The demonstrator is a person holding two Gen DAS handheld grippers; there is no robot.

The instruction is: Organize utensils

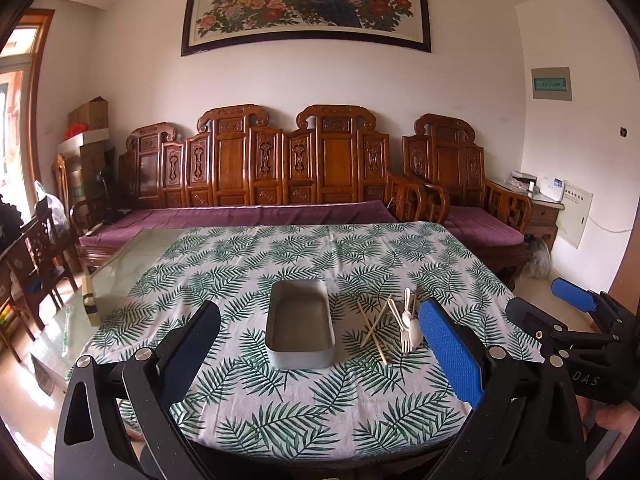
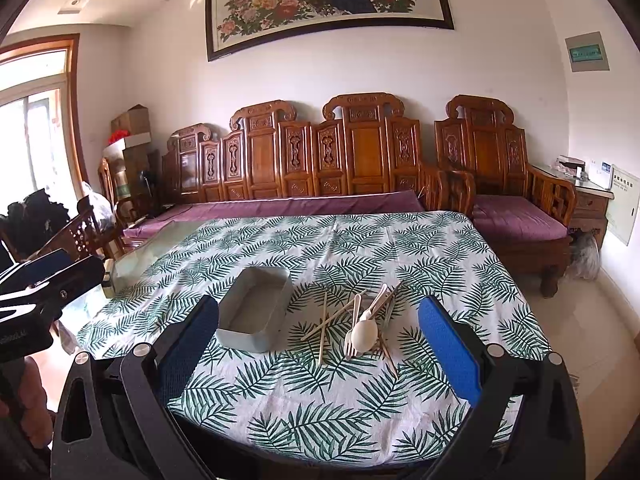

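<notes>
Both grippers wait spread and empty above the near table edge, the utensils not yet touched

The left gripper (image 1: 316,344) and right gripper (image 2: 320,340) hold their jaws wide apart, pinching nothing; the metal tin (image 1: 300,324) sits empty on the leaf-print tablecloth (image 1: 280,412), and just beside it on its right lies a loose heap: wooden chopsticks (image 2: 322,326) crossed, a white spoon (image 2: 364,334) and white fork (image 2: 349,346) overlapping; I judge the first pick is best taken from the top piece, likely the spoon, gripped across its handle away from the crossed sticks; a low, level approach should avoid scattering the pile or nudging the tin
</notes>
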